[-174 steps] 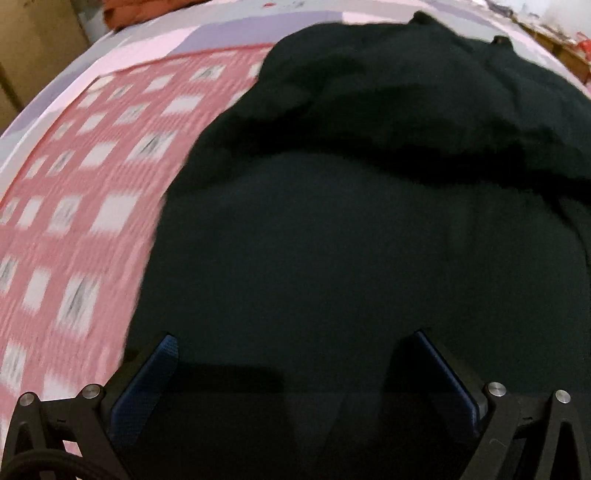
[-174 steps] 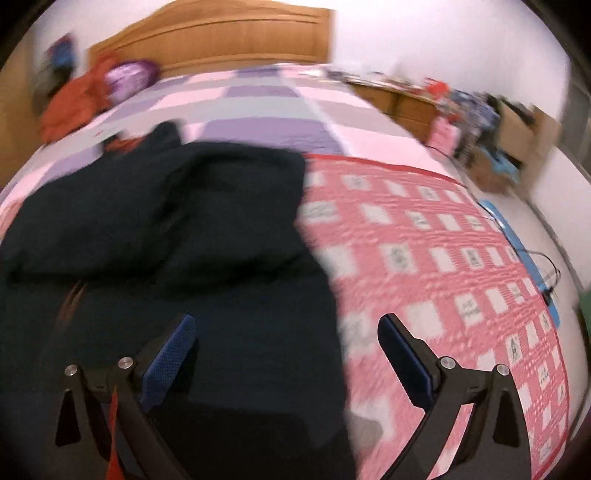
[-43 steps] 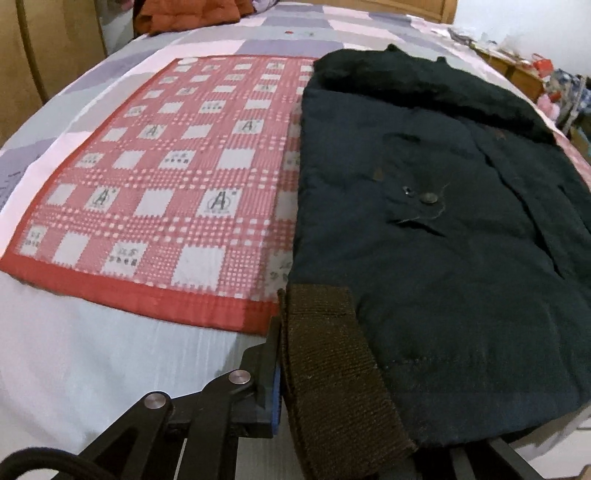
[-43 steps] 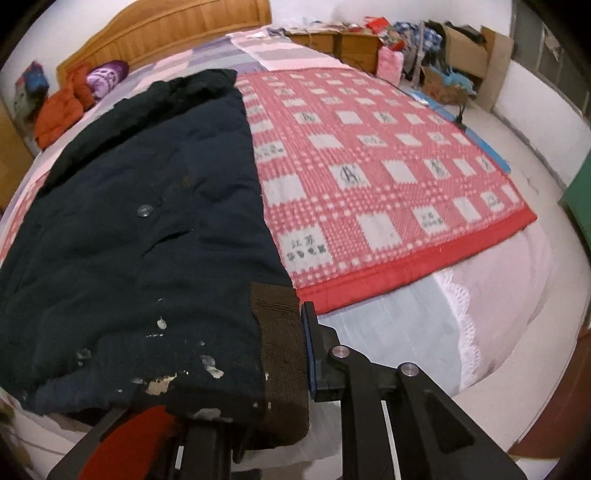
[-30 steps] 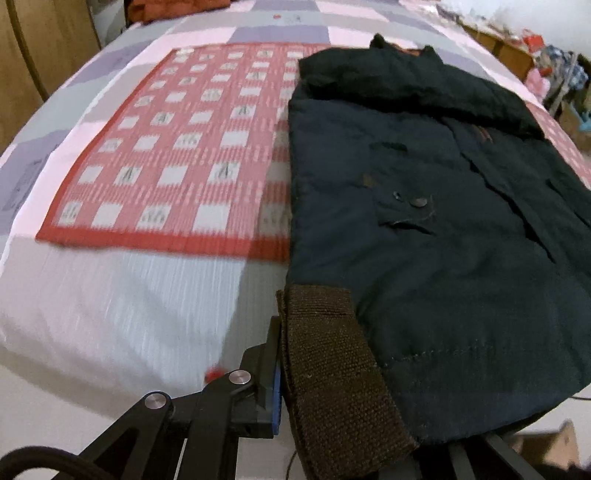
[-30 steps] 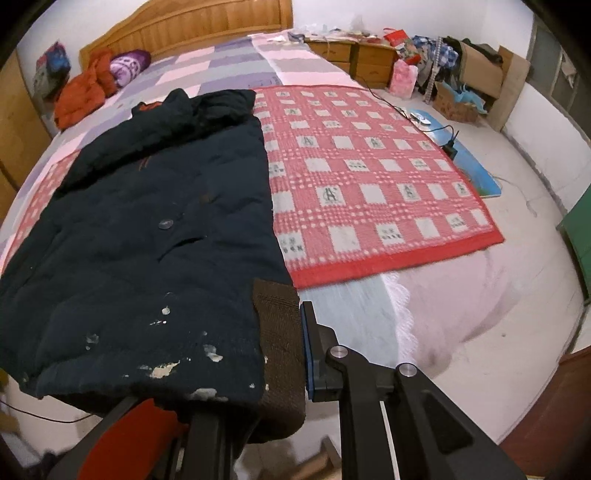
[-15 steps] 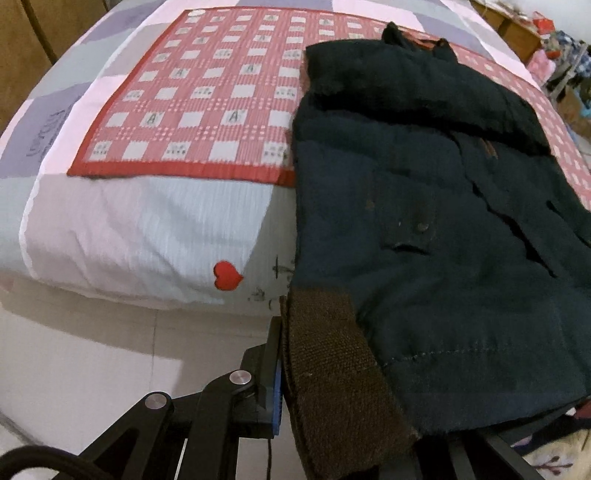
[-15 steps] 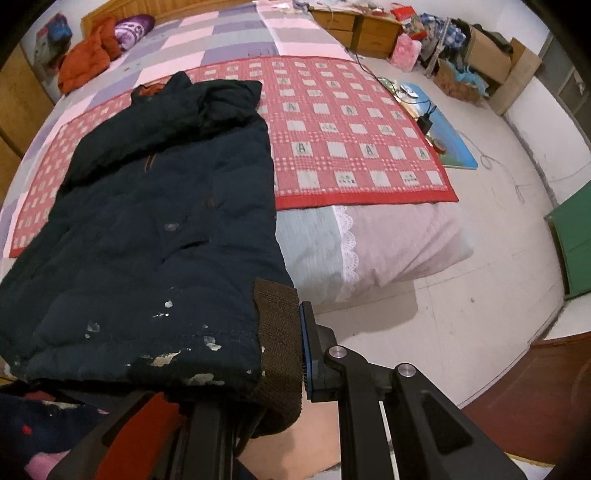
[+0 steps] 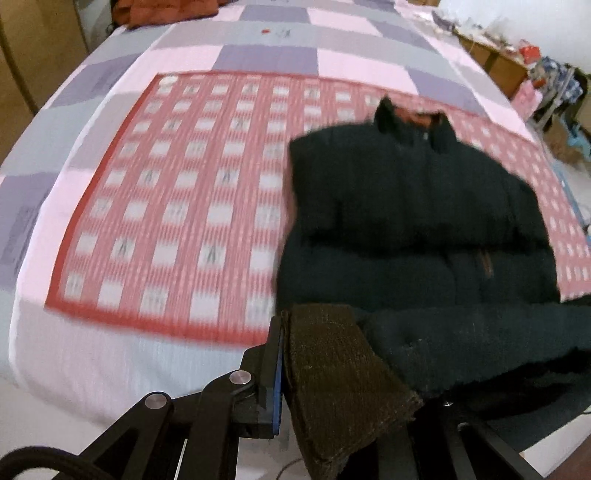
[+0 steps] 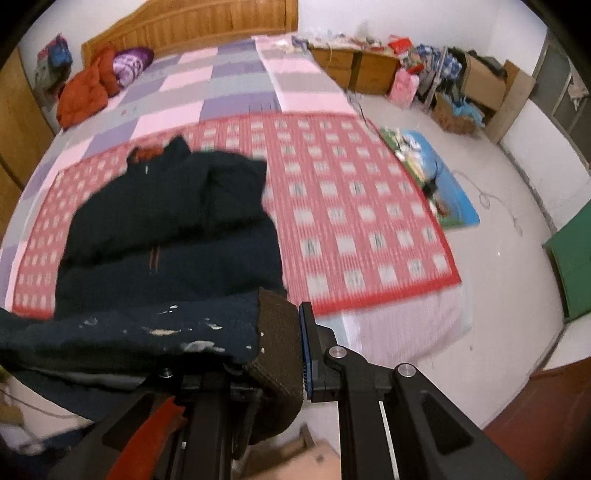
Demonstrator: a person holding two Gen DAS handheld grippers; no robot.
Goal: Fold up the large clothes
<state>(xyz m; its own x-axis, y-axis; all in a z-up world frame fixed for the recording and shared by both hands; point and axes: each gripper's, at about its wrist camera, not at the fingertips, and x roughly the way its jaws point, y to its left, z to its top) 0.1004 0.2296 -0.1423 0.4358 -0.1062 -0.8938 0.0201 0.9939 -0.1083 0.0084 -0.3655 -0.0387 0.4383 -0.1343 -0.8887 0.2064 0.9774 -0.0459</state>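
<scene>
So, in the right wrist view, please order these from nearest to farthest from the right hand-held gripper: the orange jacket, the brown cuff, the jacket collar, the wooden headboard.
1. Brown cuff, clamped in the right hand-held gripper.
2. Jacket collar, mid-bed, left of centre.
3. Orange jacket, far left near the pillows.
4. Wooden headboard, at the far end of the bed.

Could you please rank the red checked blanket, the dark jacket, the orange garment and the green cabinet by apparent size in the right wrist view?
1. red checked blanket
2. dark jacket, nearer the camera, so flattered
3. orange garment and green cabinet: look alike, cabinet cropped
</scene>
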